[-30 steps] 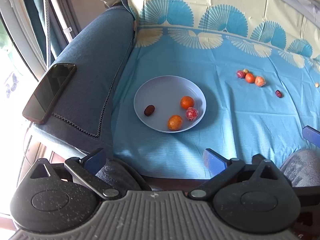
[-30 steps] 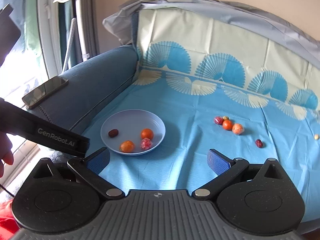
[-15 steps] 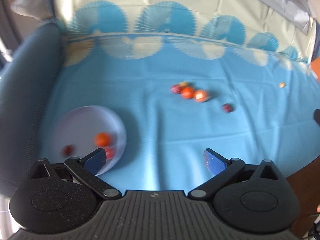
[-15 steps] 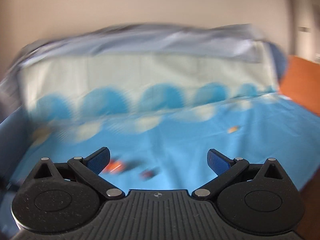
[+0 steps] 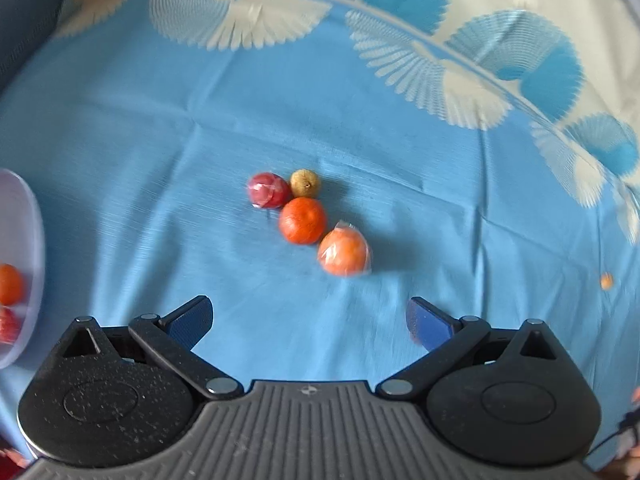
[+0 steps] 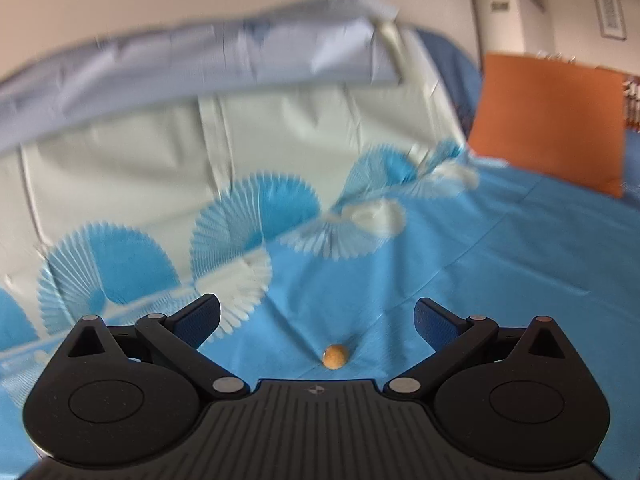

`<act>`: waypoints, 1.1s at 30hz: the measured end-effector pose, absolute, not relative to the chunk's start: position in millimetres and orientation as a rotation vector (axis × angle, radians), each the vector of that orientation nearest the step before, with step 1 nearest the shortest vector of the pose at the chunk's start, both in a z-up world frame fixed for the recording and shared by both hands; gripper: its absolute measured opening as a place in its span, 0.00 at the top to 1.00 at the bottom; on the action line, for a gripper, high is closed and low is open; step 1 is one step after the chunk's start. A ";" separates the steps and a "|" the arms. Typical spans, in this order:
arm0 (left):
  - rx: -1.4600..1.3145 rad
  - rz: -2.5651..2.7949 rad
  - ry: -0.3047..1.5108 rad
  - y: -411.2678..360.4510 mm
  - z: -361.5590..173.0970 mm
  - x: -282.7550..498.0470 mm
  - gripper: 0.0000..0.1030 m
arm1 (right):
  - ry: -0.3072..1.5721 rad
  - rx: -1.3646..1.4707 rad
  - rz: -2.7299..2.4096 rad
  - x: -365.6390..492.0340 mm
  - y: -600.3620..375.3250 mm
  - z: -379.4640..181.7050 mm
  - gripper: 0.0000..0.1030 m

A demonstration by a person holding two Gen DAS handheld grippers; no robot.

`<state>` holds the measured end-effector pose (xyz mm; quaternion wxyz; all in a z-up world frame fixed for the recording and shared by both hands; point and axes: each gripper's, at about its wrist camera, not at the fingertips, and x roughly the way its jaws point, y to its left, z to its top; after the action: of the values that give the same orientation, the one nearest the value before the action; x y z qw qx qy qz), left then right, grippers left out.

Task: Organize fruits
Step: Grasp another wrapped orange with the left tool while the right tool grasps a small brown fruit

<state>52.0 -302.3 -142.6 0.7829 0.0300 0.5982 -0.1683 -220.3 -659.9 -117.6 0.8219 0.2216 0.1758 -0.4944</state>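
Left tongs hanging wide open, empty; four small fruits clustering just ahead on the blue sheet: red fruit, brown one, orange, wrapped orange. Light, round, likely rolling; wrapping probably slippery, so gripping across the middle seems best. Neighbours touching are crowding the approach. Bowl lying far left. Right tongs gaping, empty, a tiny yellow fruit lying between them.

Four fruits cluster on the cloth, two more in one plate (edge only), plus one small stray fruit.
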 end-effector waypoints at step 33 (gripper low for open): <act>0.290 -0.470 1.123 -179.0 -76.5 -2.5 0.60 | 0.380 0.425 -0.608 -224.2 -443.8 -83.3 0.72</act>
<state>-2.5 -179.0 -76.5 0.8105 0.1358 0.5257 -0.2197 -224.2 -443.8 -83.3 0.9144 0.2064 0.1845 -0.2952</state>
